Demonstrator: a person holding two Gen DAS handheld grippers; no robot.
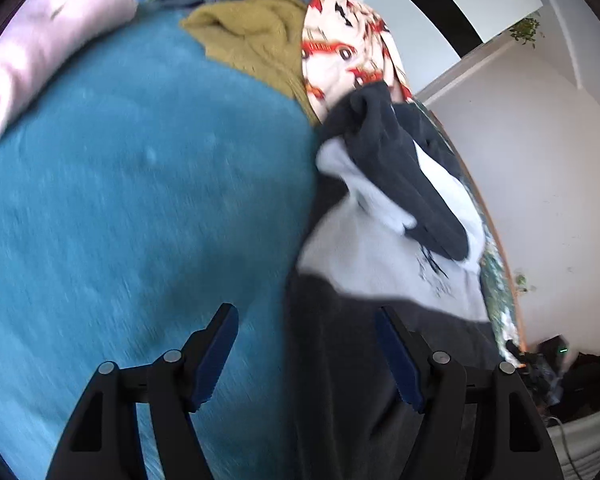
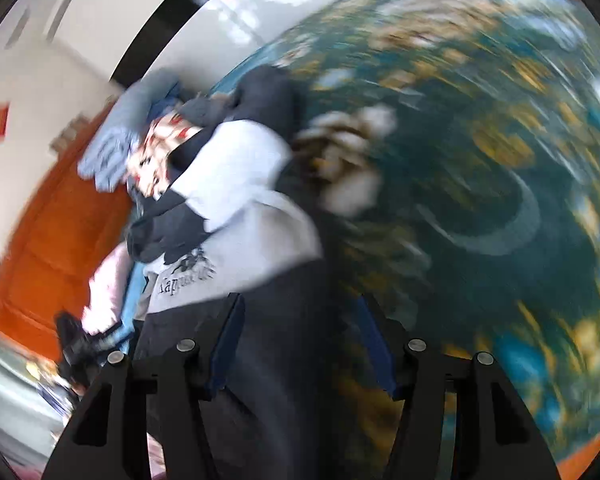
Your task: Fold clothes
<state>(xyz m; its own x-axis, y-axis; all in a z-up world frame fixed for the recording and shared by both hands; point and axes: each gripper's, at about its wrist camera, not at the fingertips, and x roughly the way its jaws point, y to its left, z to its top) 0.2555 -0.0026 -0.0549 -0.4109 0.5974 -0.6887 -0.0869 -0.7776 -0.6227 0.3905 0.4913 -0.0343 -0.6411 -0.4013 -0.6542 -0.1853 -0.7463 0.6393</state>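
Note:
A dark grey and white garment with a black print [image 1: 380,248] lies crumpled on the bed, right of a spread teal garment [image 1: 140,200]. My left gripper [image 1: 306,322] is open and empty, over the edge where teal cloth meets the dark cloth. In the right wrist view the same dark and white garment [image 2: 240,208] lies ahead. My right gripper [image 2: 298,320] is open just above its dark lower part [image 2: 284,360]. Both views are motion-blurred.
A pile of clothes lies beyond: olive knit [image 1: 252,40], red-patterned cloth [image 1: 348,48], a pink piece [image 1: 40,48], light blue cloth [image 2: 116,148]. A patterned teal and yellow bedcover [image 2: 480,160] is on the right. An orange door [image 2: 52,232] and white walls are behind.

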